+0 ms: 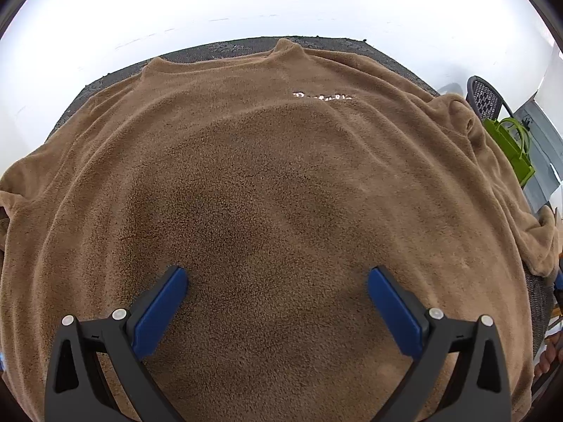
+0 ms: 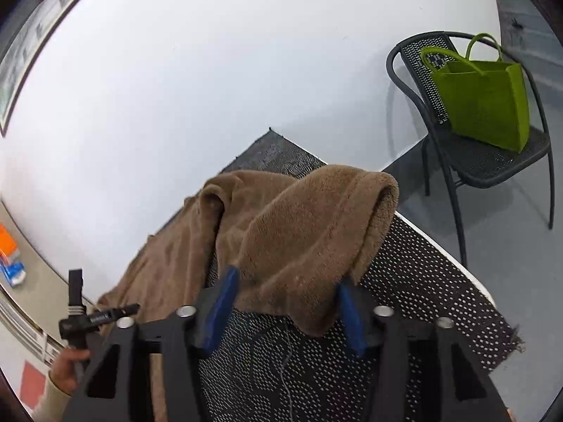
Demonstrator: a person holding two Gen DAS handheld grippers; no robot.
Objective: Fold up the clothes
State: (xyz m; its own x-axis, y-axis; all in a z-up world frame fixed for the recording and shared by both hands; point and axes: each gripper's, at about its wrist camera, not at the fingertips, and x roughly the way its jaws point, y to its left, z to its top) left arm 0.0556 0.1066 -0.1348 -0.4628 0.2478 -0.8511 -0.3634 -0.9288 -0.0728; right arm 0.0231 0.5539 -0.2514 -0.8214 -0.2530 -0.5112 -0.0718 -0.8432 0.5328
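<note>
- Left tool (image 1: 278, 307), left wrist view: blue pads (image 1: 160, 311) spread wide, nothing between them, hovering low over the body of the brown fleece sweater (image 1: 267, 183).
- Sweater lies spread flat, front up w/ white chest lettering (image 1: 322, 97), collar (image 1: 286, 46) toward the far edge, on the dark patterned cloth (image 1: 225, 49) covering the counter. One sleeve (image 1: 468, 130) is bunched and raised at the right side.
- Right tool (image 2: 286, 311), right wrist view: pads part-way apart w/ the sleeve (image 2: 309, 225) hanging over and between them. Looks like a loose pinch on the fabric near the cuff end, but can't tell for sure whether they grip it or it just drapes there.
- Sleeve is lifted off the patterned cloth (image 2: 422, 281); rest of sweater trails down-left. Other handle and the person's hand (image 2: 68, 367) show at lower left. Chair (image 2: 468, 154) w/ green bag (image 2: 482, 102) stands beyond the counter.
- Risks, my read:
  - Thick fleece + shallow hold → sleeve could slip out mid-carry and land crumpled.
  - Pulling the sleeve across w/ nothing pinning the body could drag the whole sweater and skew the fold.
  - Counter cloth looks loose at its frayed corner; a low pass might snag it or bunch it under the sweater.
</note>
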